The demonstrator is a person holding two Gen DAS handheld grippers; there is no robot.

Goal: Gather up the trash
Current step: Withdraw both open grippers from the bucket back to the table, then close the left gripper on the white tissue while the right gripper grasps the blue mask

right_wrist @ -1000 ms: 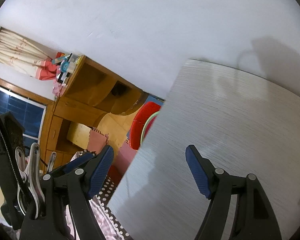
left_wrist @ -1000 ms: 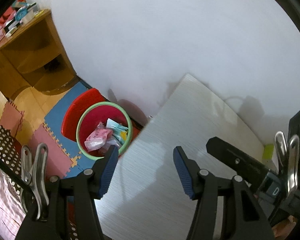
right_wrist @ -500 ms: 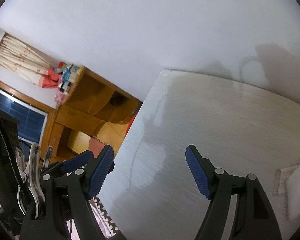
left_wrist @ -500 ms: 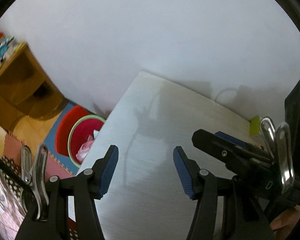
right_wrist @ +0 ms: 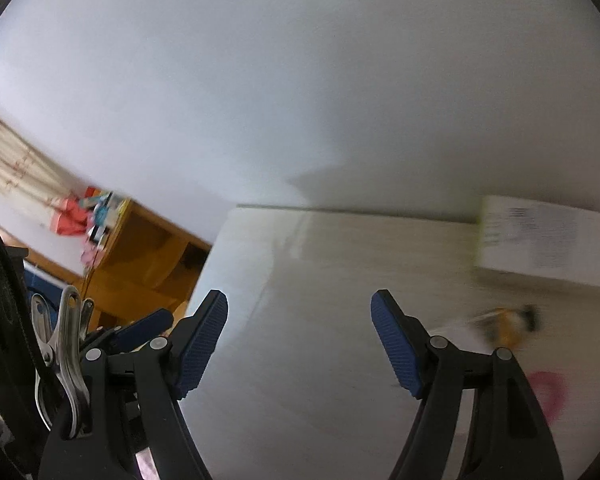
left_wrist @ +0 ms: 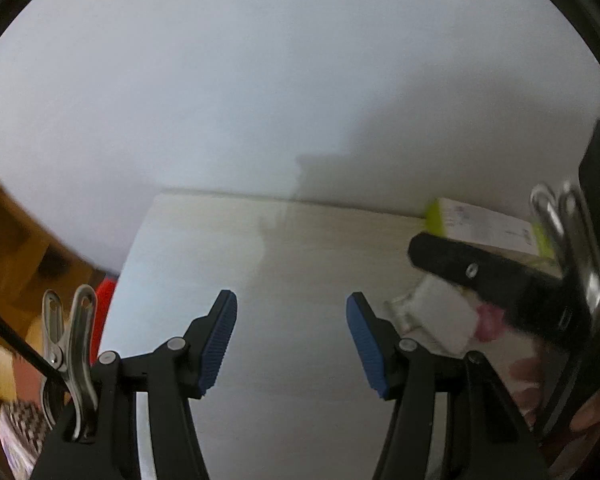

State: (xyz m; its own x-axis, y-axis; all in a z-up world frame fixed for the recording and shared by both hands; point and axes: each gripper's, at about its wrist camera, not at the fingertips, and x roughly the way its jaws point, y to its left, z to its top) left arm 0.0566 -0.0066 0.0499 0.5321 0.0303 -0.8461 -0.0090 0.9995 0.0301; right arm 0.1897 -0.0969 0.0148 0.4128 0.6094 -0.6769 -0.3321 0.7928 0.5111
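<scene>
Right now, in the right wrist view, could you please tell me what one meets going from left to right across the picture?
Curtain → wooden shelf unit → bare stretch of the table → white box with a green edge, with blurred small litter in front of it.

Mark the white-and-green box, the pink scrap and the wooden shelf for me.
white-and-green box (right_wrist: 548,240), right wrist view, printed white face.
pink scrap (right_wrist: 550,394), right wrist view, its middle.
wooden shelf (right_wrist: 148,256), right wrist view, open front.

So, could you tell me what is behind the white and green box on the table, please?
Only the plain white wall shows behind the box; whether they touch is blurred.
</scene>
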